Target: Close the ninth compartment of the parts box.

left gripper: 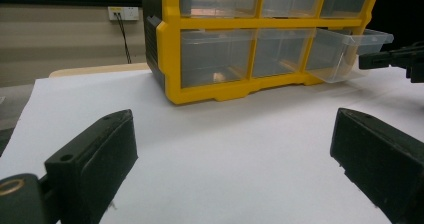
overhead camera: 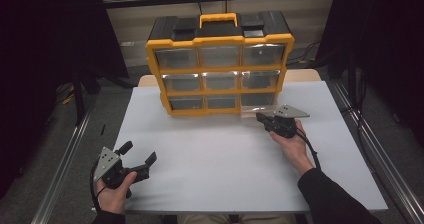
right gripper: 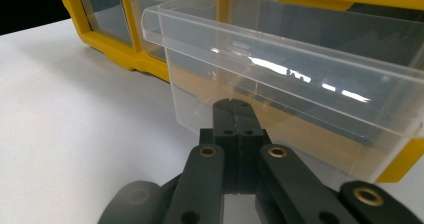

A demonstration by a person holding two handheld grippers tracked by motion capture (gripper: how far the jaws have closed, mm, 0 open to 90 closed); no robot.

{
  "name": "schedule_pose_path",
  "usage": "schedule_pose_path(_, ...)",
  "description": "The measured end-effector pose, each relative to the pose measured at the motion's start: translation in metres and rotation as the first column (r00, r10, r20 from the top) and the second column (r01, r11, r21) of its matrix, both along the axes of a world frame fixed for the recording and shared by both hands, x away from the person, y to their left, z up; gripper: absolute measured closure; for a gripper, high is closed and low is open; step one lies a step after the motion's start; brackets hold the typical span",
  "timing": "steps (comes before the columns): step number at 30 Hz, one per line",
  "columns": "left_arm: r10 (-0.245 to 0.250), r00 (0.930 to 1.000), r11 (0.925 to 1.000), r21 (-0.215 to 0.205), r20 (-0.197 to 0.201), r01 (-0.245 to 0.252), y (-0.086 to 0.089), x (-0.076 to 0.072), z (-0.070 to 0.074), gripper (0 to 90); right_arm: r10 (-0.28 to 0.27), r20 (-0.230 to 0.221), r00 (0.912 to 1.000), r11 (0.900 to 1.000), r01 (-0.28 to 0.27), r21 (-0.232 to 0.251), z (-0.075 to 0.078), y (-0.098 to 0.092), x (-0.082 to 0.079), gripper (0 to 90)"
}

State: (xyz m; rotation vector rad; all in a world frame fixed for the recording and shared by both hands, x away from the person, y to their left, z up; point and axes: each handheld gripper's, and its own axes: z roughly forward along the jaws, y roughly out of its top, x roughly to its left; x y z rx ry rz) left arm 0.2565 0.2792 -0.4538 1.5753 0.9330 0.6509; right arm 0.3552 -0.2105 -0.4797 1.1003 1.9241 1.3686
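A yellow and black organizer (overhead camera: pixel 220 64) with clear drawers stands at the back of the white table (overhead camera: pixel 215 159). Its bottom right drawer (overhead camera: pixel 260 106) is pulled partway out. My right gripper (overhead camera: pixel 261 117) is shut, its tips right at that drawer's clear front wall (right gripper: pixel 280 84); the right gripper (right gripper: pixel 233 106) shows nothing between its closed jaws. My left gripper (overhead camera: pixel 139 151) is open near the table's front left, aimed at the organizer (left gripper: pixel 240 91) from well back. The left gripper (left gripper: pixel 235 154) has only bare table between its jaws. The drawer (left gripper: pixel 345 54) juts out beside the right gripper (left gripper: pixel 395 59).
A small pale object (left gripper: pixel 217 76) lies inside the bottom left drawer. Metal rails run along both sides of the table. White tabletop lies between the grippers. A wall socket (left gripper: pixel 122 12) sits behind the organizer.
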Motion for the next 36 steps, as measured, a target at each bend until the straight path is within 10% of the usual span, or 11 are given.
schedule_pose_path(36,-0.004,1.0000,1.0000,-0.002,0.001,0.004,-0.001,0.002,0.000,4.5,-0.043,-0.008,0.9990,0.999,0.043,-0.011,-0.005,-0.001,0.013,90.0)
